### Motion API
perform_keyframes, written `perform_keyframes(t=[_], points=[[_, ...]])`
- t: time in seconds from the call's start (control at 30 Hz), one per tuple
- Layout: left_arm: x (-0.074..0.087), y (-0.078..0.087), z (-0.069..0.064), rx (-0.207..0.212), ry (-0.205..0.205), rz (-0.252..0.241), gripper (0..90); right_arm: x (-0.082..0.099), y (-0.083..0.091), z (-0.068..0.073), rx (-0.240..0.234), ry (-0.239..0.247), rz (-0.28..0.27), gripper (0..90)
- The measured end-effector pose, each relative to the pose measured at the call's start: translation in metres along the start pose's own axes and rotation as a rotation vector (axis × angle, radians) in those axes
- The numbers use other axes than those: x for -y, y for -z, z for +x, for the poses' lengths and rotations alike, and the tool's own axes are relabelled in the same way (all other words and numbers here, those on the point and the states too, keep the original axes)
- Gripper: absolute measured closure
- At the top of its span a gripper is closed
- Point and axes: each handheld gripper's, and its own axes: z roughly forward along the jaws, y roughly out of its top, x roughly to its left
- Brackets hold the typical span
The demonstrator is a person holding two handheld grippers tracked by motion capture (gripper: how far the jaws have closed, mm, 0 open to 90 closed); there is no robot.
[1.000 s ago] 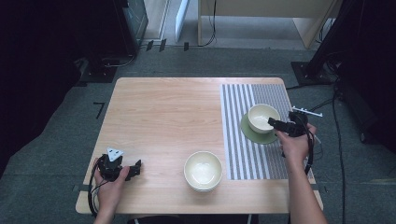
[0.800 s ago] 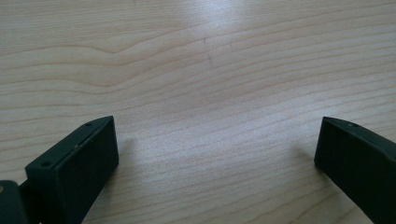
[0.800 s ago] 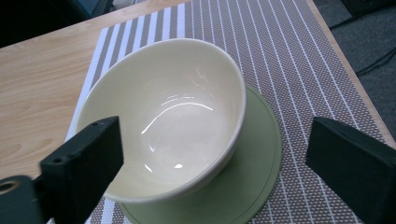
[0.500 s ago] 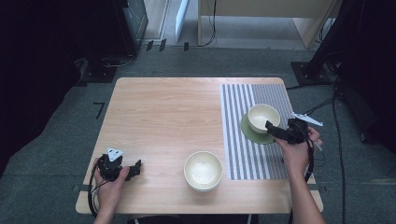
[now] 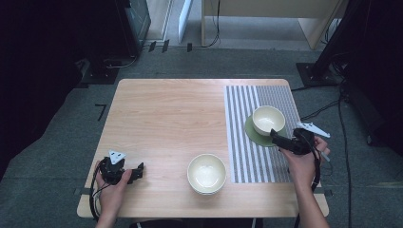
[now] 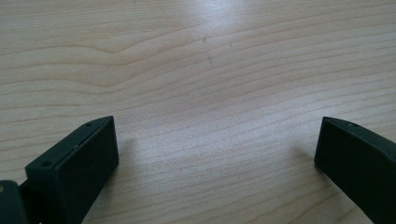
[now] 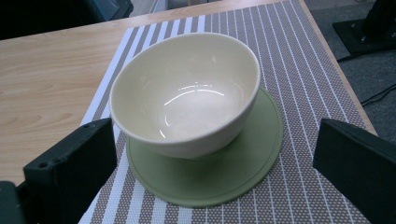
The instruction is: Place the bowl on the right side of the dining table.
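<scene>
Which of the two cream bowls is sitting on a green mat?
The bowl on the striped placemat, right by the right tongs, sits on the round green mat. The other bowl stands on bare wood at the near edge.

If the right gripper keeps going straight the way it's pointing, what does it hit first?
Most likely the cream bowl on the green saucer. It sits right ahead of the open right gripper, centred between the jaws and a little way off, though depth is hard to judge.
</scene>
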Motion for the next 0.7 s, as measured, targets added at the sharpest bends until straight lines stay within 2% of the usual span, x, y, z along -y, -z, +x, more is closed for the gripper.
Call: perform_keyframes(t=[0.27,0.7], points=[[0.000,0.000,0.000,0.000,0.001,-0.001,0.0,0.011,0.008,0.001,-0.005,0.024,0.001,0.0],[0.000,0.000,0.000,0.000,-0.001,0.000,0.0,0.030,0.023,-0.003,-0.021,0.030,-0.001,0.0]])
